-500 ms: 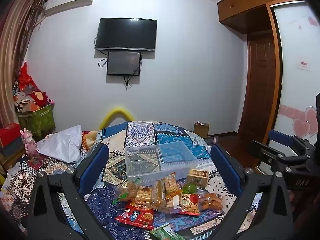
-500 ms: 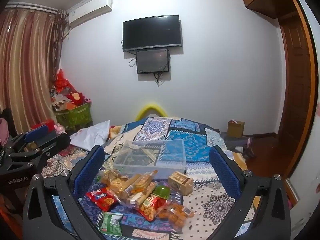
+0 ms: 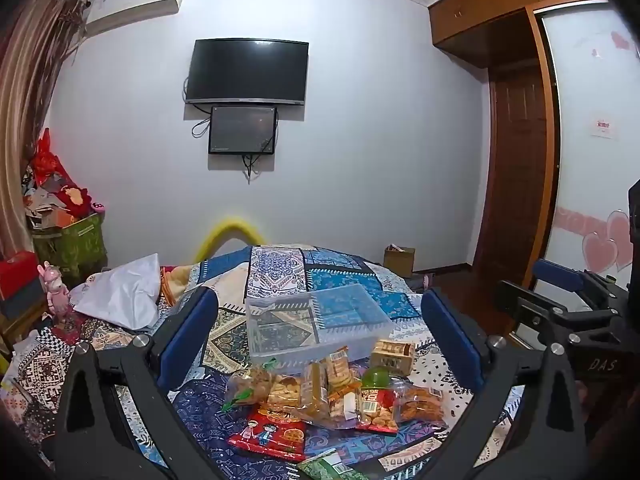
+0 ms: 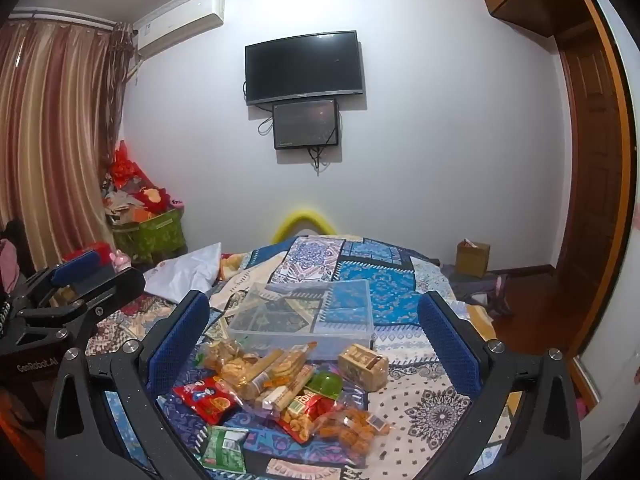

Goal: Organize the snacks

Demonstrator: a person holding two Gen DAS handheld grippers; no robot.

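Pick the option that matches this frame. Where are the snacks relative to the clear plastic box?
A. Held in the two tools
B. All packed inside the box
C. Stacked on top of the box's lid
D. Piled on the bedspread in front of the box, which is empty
D: the snacks lie heaped on the bedspread on the near side of the clear plastic box, through which only the bedspread's pattern shows.

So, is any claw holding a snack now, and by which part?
Nothing is held. The left claw and the right claw are both open, above the snack pile.
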